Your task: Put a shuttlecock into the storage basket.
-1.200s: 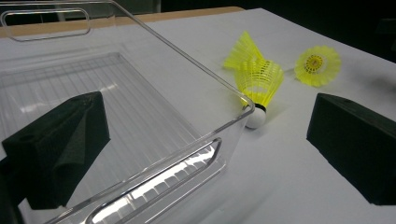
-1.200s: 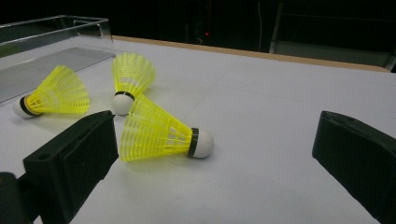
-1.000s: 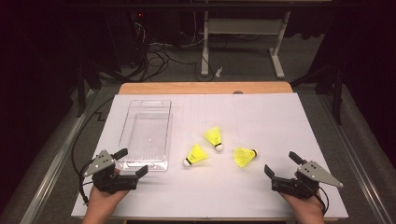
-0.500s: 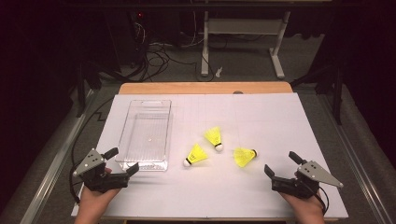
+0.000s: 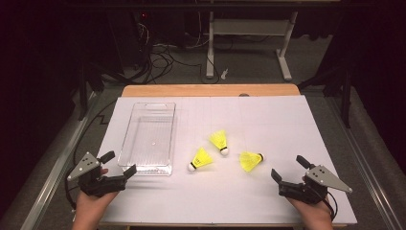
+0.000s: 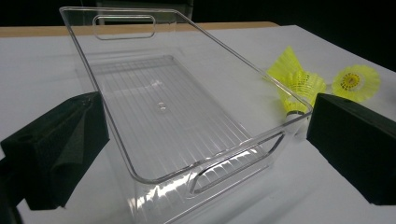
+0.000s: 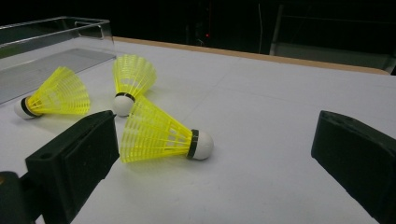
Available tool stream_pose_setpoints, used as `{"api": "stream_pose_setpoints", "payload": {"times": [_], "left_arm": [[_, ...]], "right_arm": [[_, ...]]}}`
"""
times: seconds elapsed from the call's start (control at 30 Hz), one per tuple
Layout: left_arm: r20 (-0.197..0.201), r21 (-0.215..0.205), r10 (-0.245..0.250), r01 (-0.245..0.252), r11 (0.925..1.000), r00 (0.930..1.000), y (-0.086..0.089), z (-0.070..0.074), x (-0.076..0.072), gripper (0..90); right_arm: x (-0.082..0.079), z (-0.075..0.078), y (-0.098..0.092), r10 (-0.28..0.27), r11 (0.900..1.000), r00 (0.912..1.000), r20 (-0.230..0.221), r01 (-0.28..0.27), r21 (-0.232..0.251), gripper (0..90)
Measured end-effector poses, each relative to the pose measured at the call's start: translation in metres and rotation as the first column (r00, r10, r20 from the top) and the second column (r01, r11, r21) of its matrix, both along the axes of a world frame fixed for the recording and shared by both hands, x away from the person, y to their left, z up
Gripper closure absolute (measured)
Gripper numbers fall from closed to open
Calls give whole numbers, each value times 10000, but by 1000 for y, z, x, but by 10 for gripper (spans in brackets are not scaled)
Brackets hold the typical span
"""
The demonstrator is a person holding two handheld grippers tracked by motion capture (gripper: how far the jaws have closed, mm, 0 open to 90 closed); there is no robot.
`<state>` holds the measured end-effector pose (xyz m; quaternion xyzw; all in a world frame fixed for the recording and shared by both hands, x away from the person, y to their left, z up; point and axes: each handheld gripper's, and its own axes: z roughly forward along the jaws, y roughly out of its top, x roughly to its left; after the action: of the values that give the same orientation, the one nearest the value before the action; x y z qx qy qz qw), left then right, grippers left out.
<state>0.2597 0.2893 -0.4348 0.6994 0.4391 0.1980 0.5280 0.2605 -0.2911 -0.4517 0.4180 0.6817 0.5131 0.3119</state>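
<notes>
Two hand-held grippers sit at the bottom corners of the high view, over a white tabletop (image 5: 287, 120). The left hand-held gripper (image 5: 118, 163), lower left of the frame, has its jaws spread wide and grips nothing; its own view looks between the jaws at the near end wall of a clear plastic bin (image 6: 163, 112), which stands empty, just left of frame centre in the high view. The right hand-held gripper (image 5: 288, 168), lower right of the frame, is likewise wide open and empty. Three yellow shuttlecocks lie on their sides at frame centre, close together, right of the bin. The nearest shuttlecock (image 7: 161, 133) rests just ahead of the right jaws, white cork toward the frame's right in the right gripper view. A second shuttlecock (image 7: 133, 81) lies right behind it; whether they touch cannot be told. The third shuttlecock (image 7: 53, 97) lies nearest the bin.
</notes>
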Motion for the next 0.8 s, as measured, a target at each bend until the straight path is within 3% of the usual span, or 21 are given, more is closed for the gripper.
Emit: {"api": "stream_pose_setpoints", "payload": {"times": [0.13, 0.2, 0.8], "left_arm": [[3, -30, 34, -34, 10000, 10000, 2, 0, -1, 3], [-44, 149, -25, 26, 9999, 10000, 1, 0, -1, 3], [-1349, 919, -210, 336, 9952, 9906, -3, -7, -1, 2]], "right_arm": [[0, 0, 0, 6, 10000, 10000, 6, -6, -8, 15], [0, 0, 0, 10, 10000, 10000, 22, -10, 12, 14], [0, 0, 0, 22, 10000, 10000, 30, -22, -2, 16]]}}
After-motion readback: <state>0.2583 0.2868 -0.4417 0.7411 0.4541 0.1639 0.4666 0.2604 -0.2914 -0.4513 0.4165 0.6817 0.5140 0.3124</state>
